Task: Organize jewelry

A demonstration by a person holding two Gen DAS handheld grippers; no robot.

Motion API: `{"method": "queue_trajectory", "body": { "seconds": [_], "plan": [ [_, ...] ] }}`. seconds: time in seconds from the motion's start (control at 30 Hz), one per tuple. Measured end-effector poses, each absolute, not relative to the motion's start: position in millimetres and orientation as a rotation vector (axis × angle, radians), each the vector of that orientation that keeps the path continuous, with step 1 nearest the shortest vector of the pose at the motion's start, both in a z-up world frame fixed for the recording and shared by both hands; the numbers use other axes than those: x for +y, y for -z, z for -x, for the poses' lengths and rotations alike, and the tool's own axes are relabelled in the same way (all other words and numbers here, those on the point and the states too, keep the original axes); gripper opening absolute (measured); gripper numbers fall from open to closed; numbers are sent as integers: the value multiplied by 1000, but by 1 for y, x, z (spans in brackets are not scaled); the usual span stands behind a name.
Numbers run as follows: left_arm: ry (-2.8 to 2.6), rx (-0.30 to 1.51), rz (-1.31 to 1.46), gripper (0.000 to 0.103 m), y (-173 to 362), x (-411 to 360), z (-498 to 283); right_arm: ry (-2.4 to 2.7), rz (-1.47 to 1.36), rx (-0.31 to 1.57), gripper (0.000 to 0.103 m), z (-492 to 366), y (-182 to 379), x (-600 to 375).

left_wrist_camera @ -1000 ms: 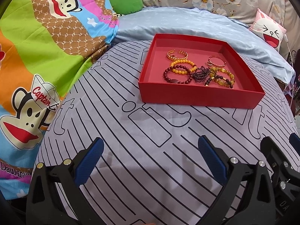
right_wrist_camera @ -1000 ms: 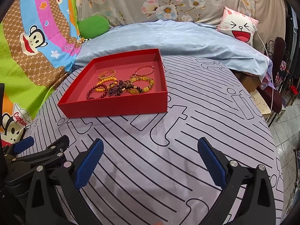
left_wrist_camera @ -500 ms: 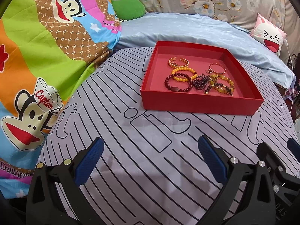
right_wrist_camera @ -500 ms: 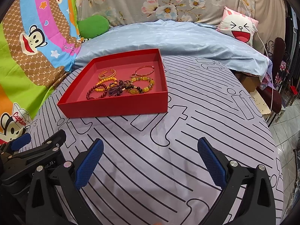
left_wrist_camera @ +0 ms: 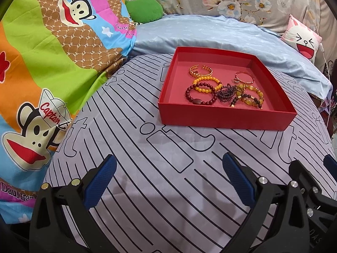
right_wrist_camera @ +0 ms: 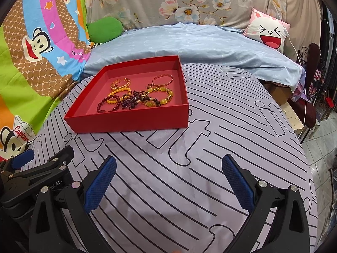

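A shallow red box (left_wrist_camera: 223, 118) (right_wrist_camera: 130, 123) sits on a grey striped cloth. It holds several bracelets: a dark red bead bracelet (left_wrist_camera: 200, 96) (right_wrist_camera: 107, 106), an orange bead bracelet (left_wrist_camera: 207, 84), a gold cuff (left_wrist_camera: 200, 70) (right_wrist_camera: 120, 82), a thin gold bangle (left_wrist_camera: 244, 77) (right_wrist_camera: 162, 79), a purple bead cluster (left_wrist_camera: 227, 91) (right_wrist_camera: 130, 102) and a yellow stone bracelet (left_wrist_camera: 250, 97) (right_wrist_camera: 160, 97). My left gripper (left_wrist_camera: 168, 181) is open and empty, well short of the box. My right gripper (right_wrist_camera: 168, 181) is open and empty, also short of the box.
A bright cartoon monkey blanket (left_wrist_camera: 52, 63) lies at the left. A light blue quilt (left_wrist_camera: 210, 35) and a green cushion (left_wrist_camera: 145, 9) lie behind the box. A white rabbit pillow (right_wrist_camera: 269, 31) is at the back right. The cloth's right edge drops to a tiled floor (right_wrist_camera: 322, 147).
The left gripper has drawn back a little, so the box looks slightly farther and more to the right. The right gripper has barely moved. Both stay open.
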State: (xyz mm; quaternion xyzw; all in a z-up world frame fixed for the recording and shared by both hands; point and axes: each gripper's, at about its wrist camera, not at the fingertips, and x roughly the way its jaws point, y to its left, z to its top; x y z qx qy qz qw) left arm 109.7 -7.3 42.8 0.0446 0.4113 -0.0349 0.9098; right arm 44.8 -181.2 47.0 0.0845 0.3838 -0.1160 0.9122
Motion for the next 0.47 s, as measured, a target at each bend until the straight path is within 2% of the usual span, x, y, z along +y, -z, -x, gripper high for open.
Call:
{"method": "queue_trajectory", "body": {
  "seconds": [0.47],
  "plan": [
    [66,845,-75,96,-46,-4,-114,239,-174,790,97,-46,-47,-181]
  ]
}}
